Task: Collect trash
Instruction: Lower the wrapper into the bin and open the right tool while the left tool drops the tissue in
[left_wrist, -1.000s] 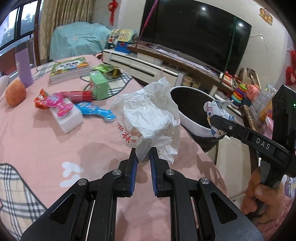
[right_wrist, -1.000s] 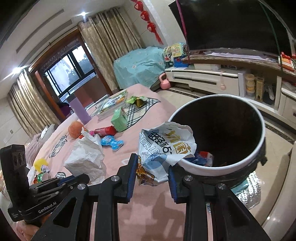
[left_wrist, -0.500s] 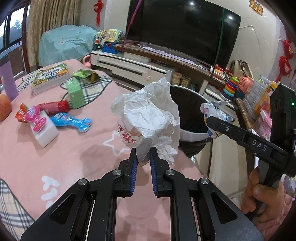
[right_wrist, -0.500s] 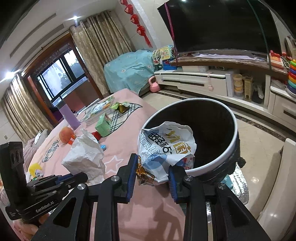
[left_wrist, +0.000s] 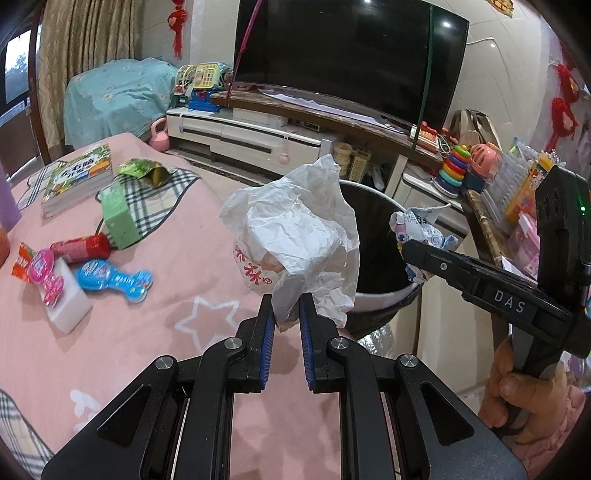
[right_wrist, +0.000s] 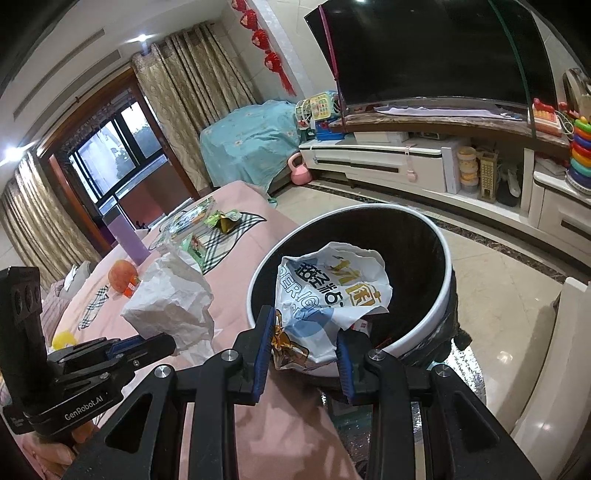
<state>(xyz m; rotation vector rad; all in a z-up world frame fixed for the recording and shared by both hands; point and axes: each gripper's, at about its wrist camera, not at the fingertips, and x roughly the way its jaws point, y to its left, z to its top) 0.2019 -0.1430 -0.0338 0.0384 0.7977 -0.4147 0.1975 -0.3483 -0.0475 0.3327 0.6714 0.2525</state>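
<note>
Both claws loaded, now at the bin.
Bin (right_wrist: 441, 295) sits off the counter (left_wrist: 177, 288) edge (closer and bigger in both views than a second ago, so the carry is nearly done). Right claw (right_wrist: 304, 345) clamps the printed bag (right_wrist: 332, 291), now hanging over the bin mouth; likely a release next. Left claw (left_wrist: 286, 325) is pinched narrow on the white wrapper (left_wrist: 295, 236), still over the counter, short of the rim. More wrappers (left_wrist: 110, 277) left behind.
</note>
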